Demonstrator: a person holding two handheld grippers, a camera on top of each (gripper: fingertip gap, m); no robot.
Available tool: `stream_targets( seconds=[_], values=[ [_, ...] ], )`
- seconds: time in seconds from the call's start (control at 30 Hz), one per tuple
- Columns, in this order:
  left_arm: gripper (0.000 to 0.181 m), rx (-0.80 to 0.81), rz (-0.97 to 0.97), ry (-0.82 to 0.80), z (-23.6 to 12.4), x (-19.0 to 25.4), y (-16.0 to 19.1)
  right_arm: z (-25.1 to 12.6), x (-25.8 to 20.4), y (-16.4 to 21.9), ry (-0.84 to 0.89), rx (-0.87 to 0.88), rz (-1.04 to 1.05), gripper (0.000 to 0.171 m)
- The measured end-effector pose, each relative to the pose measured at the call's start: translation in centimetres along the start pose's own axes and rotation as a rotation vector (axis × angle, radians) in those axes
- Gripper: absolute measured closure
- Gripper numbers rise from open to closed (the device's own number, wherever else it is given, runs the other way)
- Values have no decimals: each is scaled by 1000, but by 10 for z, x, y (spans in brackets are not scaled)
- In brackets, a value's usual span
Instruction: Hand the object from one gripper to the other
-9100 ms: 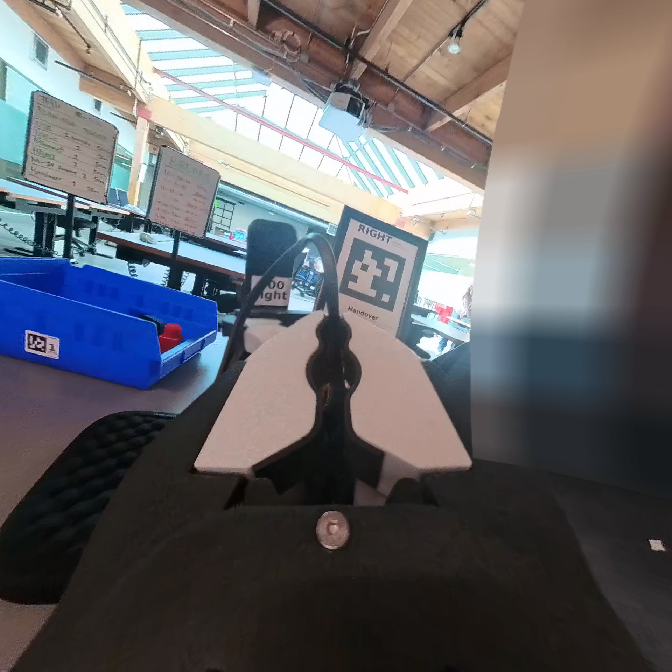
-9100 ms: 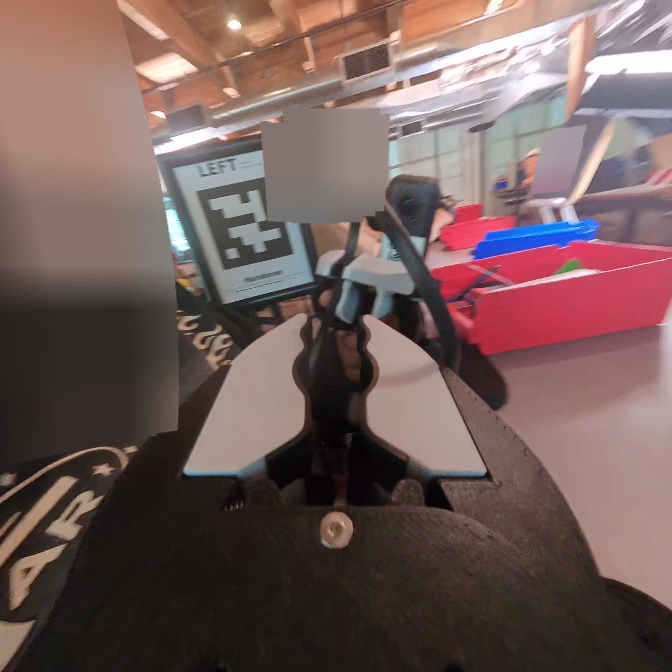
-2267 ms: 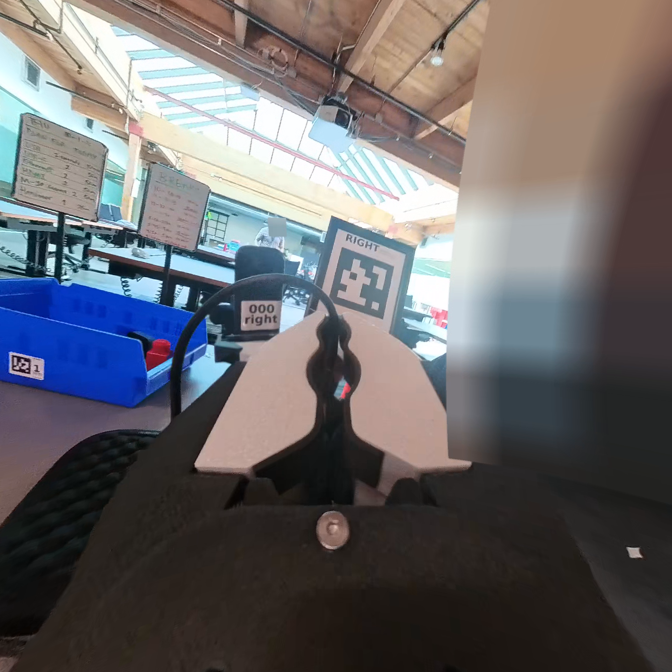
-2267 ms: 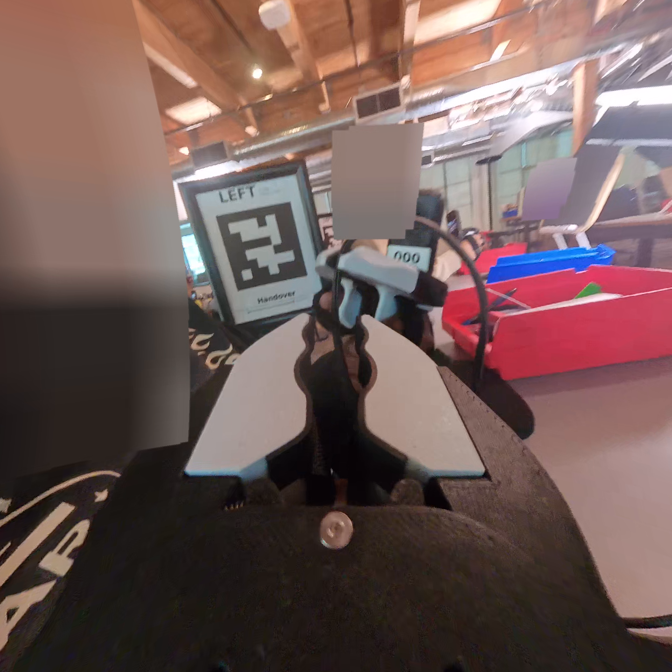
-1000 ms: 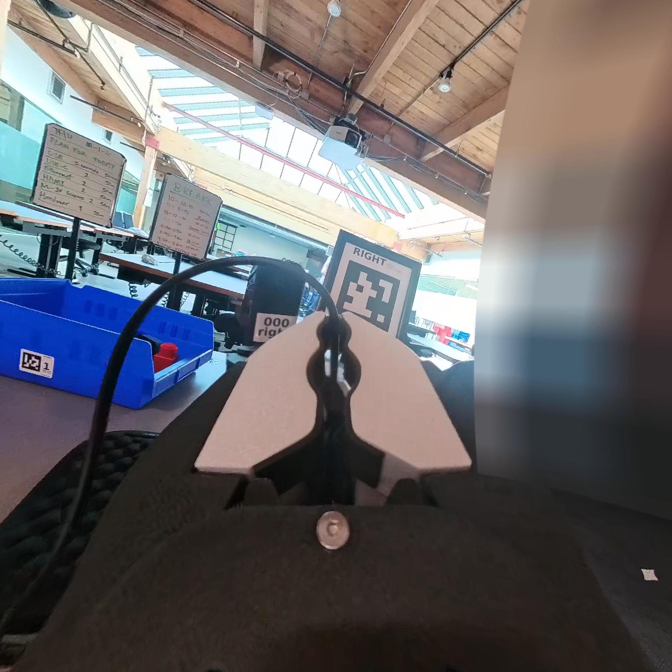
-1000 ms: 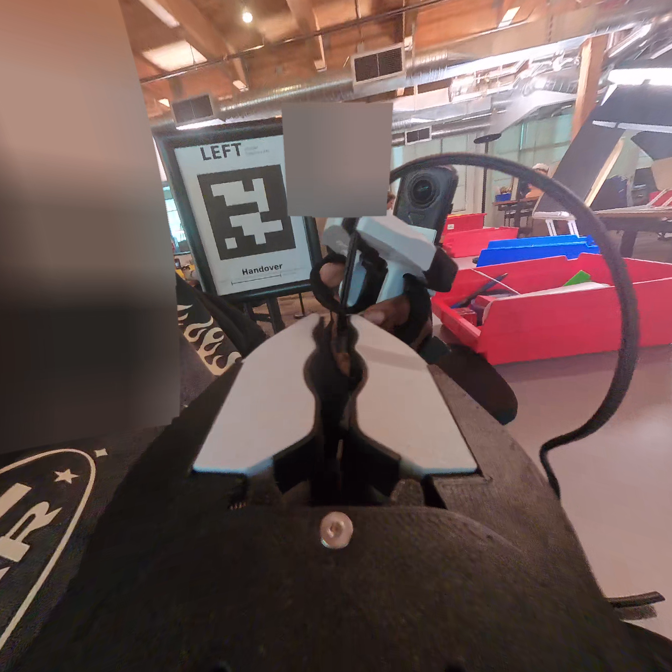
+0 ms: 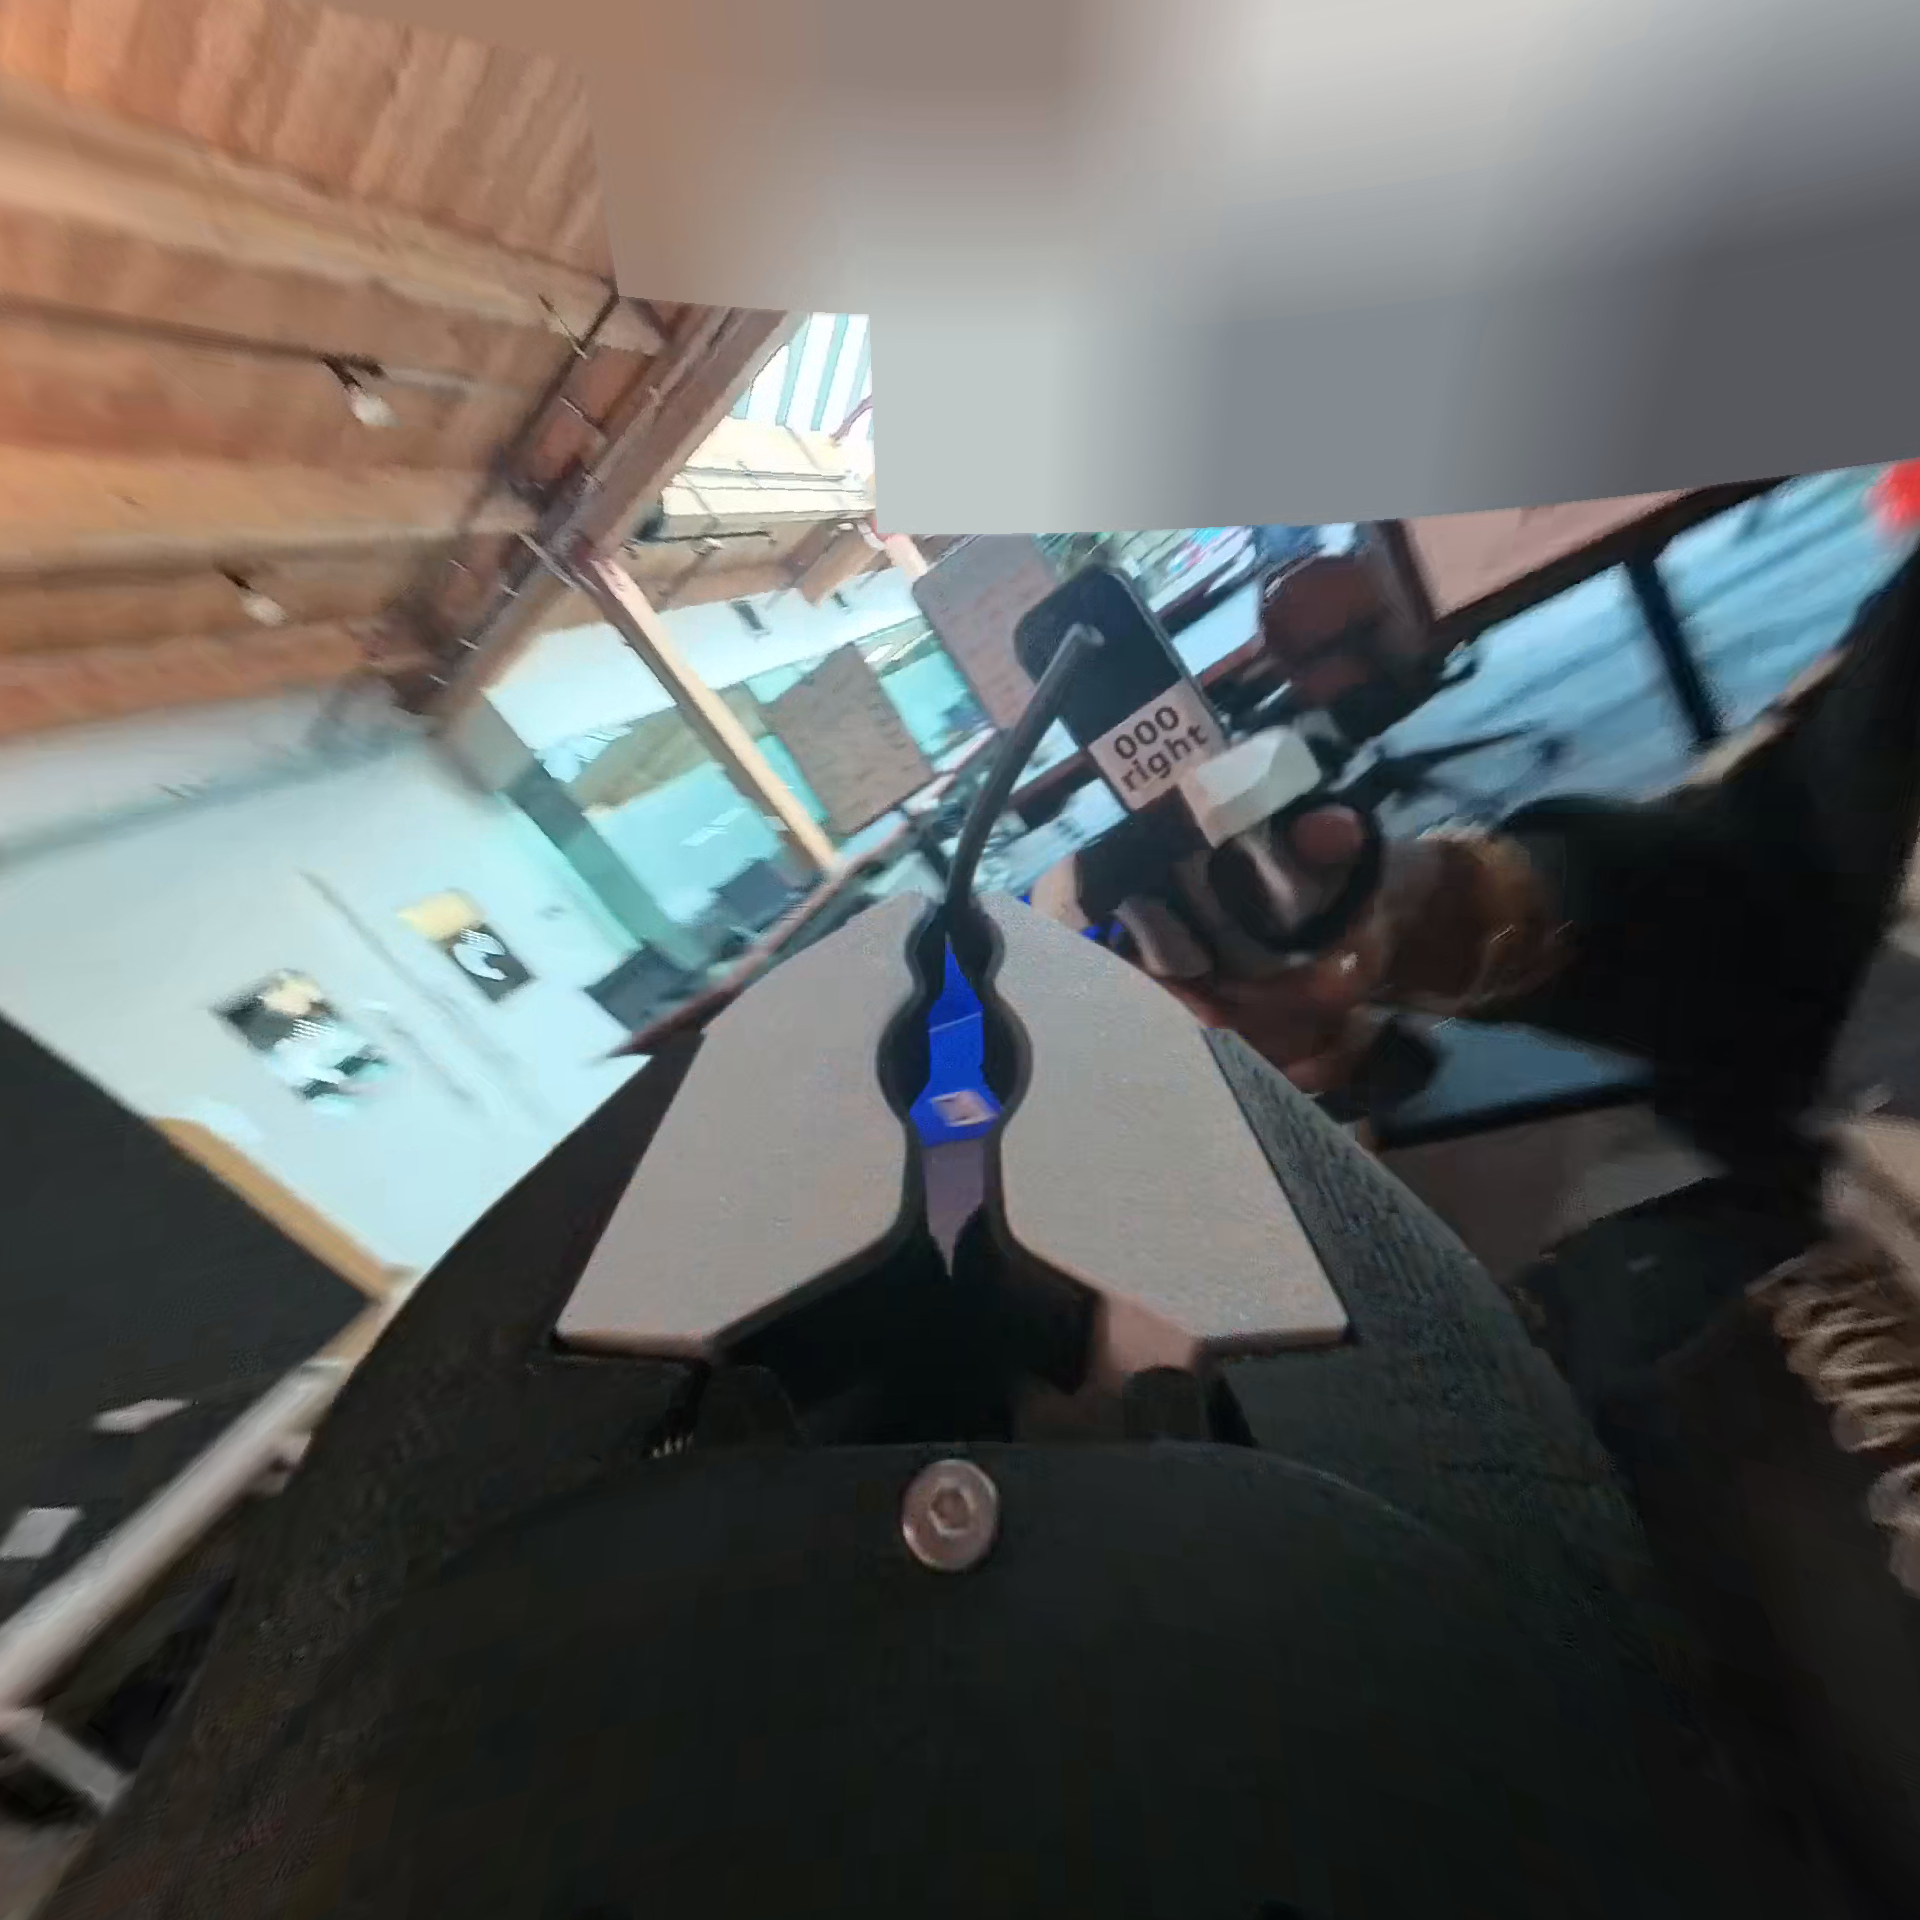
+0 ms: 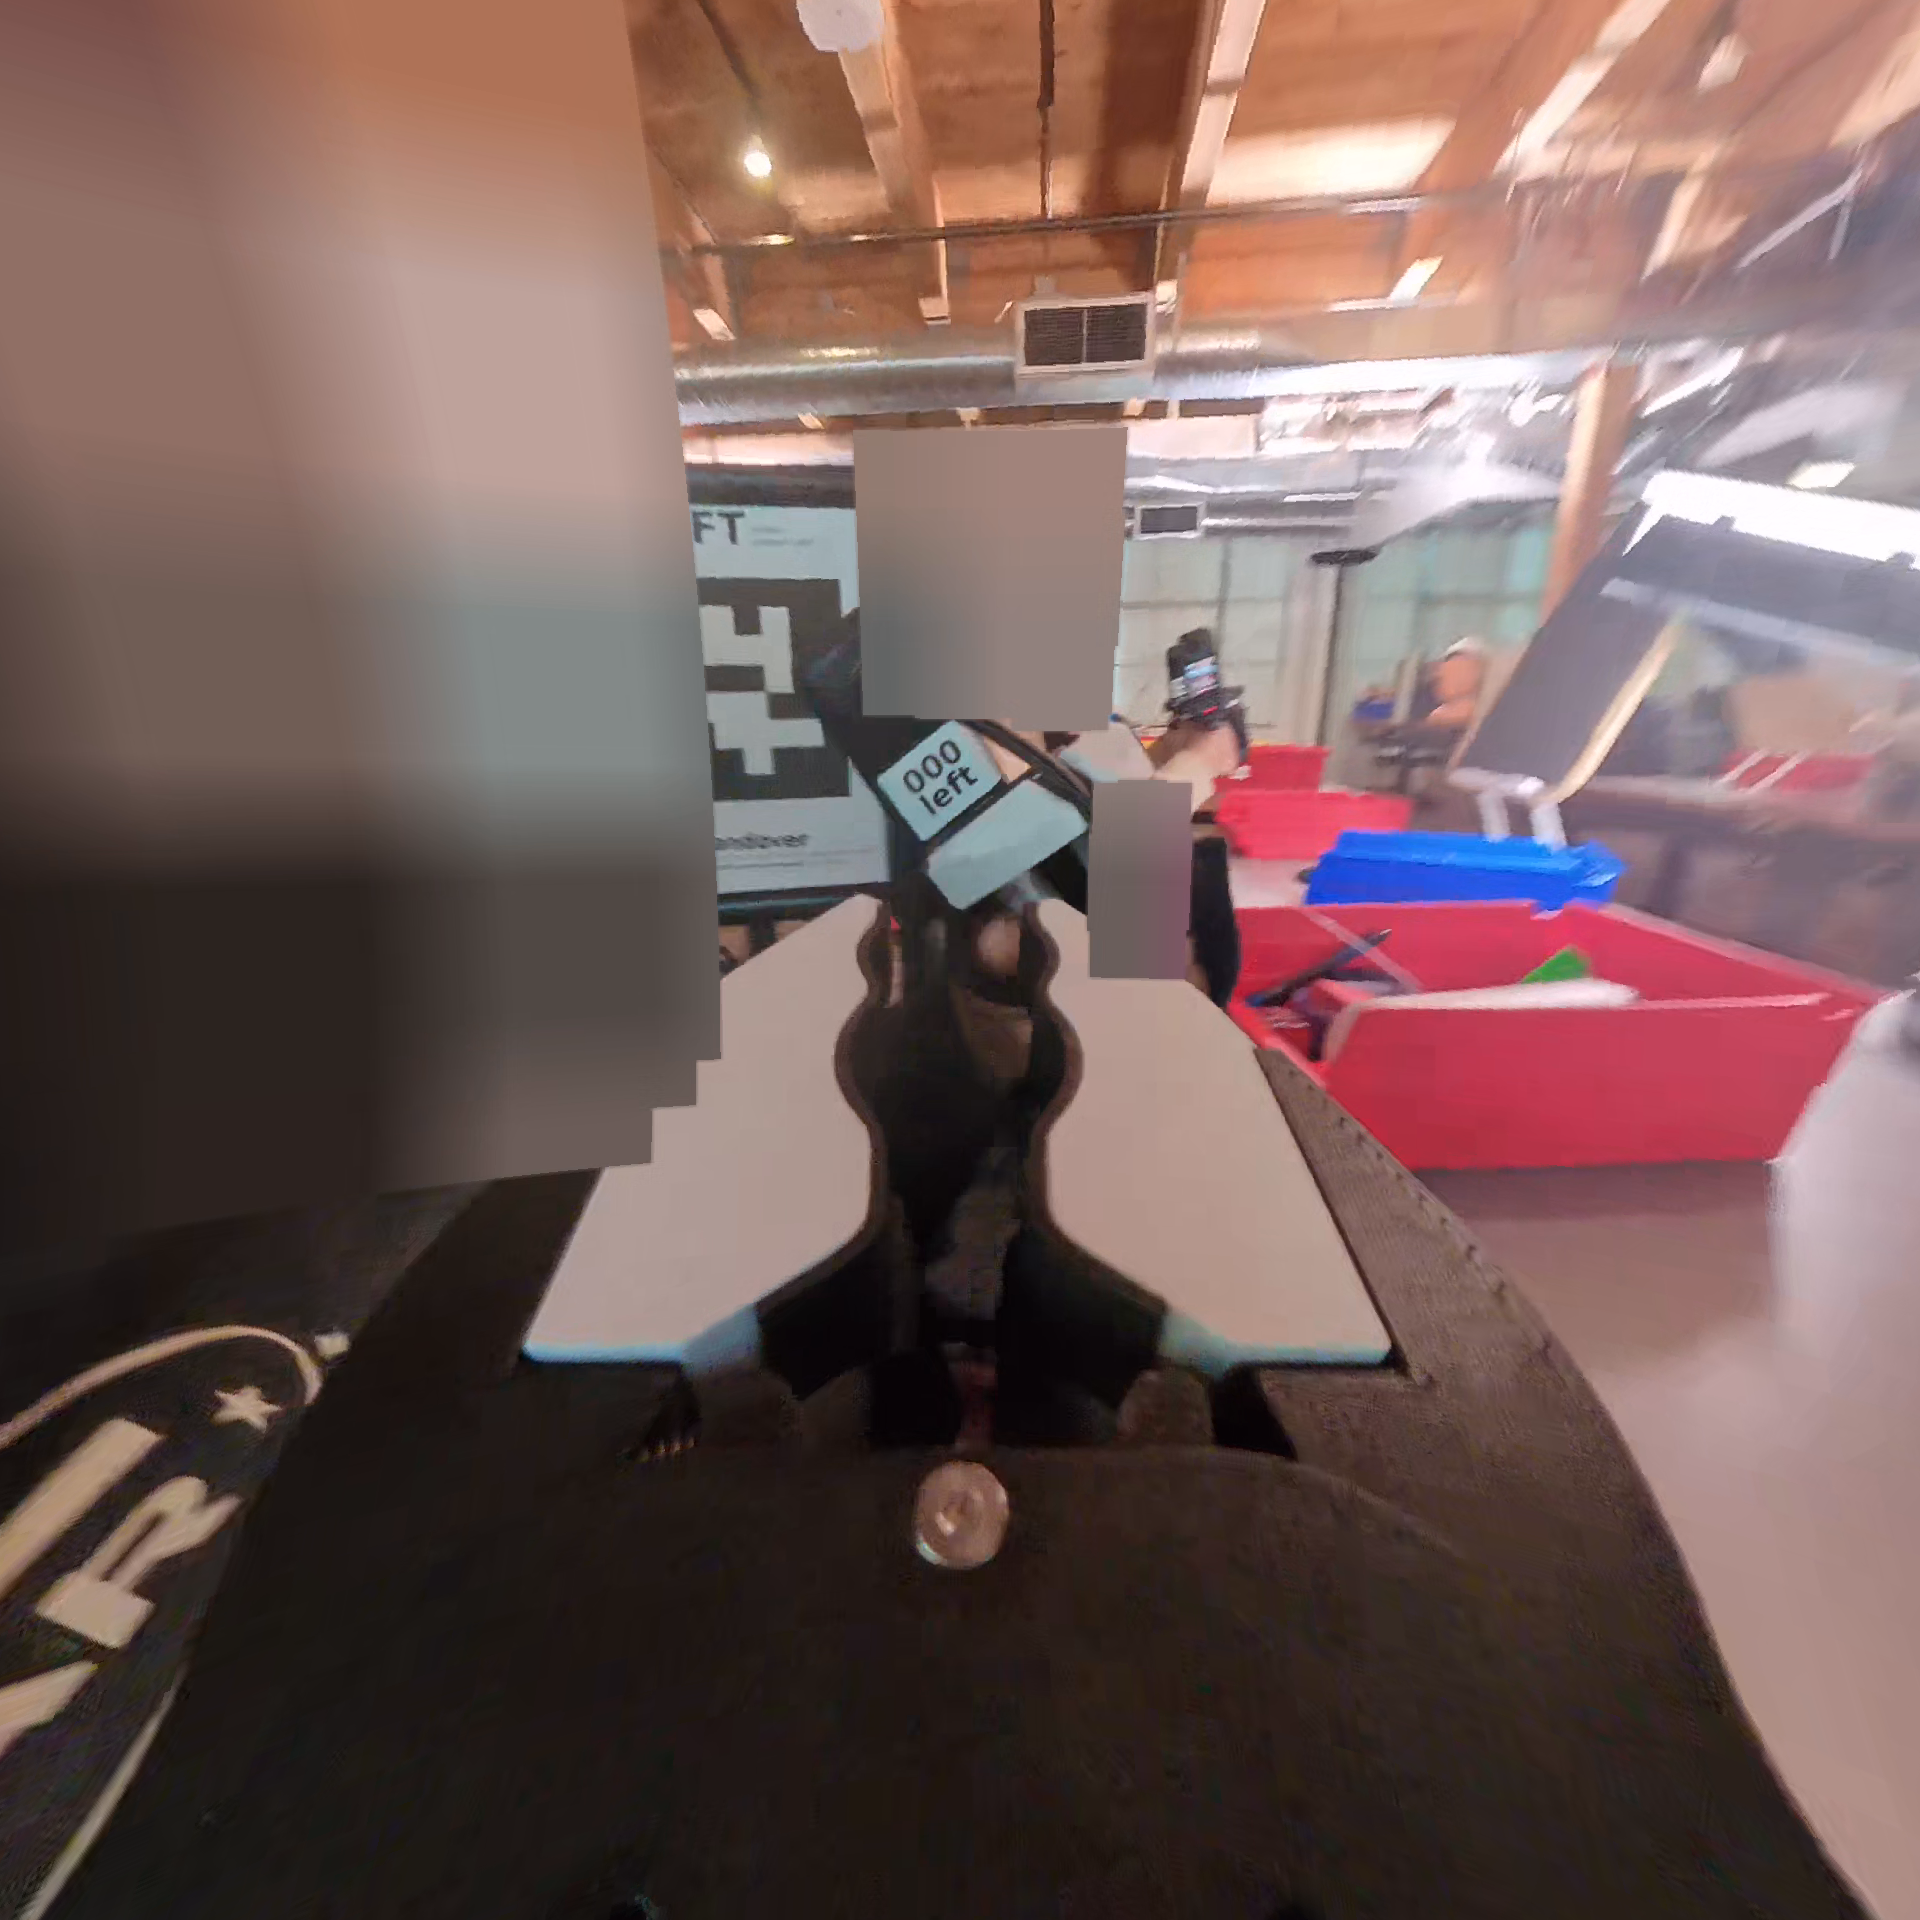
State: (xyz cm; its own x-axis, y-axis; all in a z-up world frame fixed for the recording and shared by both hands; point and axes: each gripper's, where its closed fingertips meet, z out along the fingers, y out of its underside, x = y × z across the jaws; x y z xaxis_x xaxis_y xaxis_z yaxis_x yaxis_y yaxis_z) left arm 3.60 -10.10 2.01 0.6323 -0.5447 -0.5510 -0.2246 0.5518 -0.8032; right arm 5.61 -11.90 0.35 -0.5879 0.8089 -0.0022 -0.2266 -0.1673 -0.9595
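The left gripper has its grey fingers closed on the thin black cable, under wooden ceiling beams. The right gripper stands parted, its fingers around nothing. A red plastic bin sits on the brown table, a blue bin beyond.

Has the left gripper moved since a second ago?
Yes. The left gripper has rolled and swung: the wooden ceiling now slants across its view, the cable pinched at its tips.

a thin black cable rises from between the left gripper's closed fingertips, curving up and right, its far end free in air.
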Motion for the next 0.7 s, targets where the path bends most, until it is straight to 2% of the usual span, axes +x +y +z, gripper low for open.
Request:
stream_targets(
  seconds=[0.03,0.13,0.2,0.33,0.4,0.47,0.63,0.7],
  values=[
    [178,15,-103,31,-1,-1,-1,-2,1,-3,23,-4,-68,146],
    [178,15,-381,97,-1,-3,4,-7,14,-6,152,-17,-245,149],
    [178,6,-467,131,1,-2,8,-5,19,1,191,-64,-267,149],
    [178,-9,-503,156,3,3,11,-3,33,19,255,-159,-273,150],
    [178,-20,-502,159,3,4,11,-2,34,27,247,-203,-267,163],
    [178,-22,-515,170,5,7,11,-1,32,30,231,-218,-237,166],
    [175,19,-565,179,7,8,8,-2,30,27,194,-176,-157,167],
    [163,1,-597,179,8,8,13,-3,31,20,177,-116,-110,167]
  ],
)
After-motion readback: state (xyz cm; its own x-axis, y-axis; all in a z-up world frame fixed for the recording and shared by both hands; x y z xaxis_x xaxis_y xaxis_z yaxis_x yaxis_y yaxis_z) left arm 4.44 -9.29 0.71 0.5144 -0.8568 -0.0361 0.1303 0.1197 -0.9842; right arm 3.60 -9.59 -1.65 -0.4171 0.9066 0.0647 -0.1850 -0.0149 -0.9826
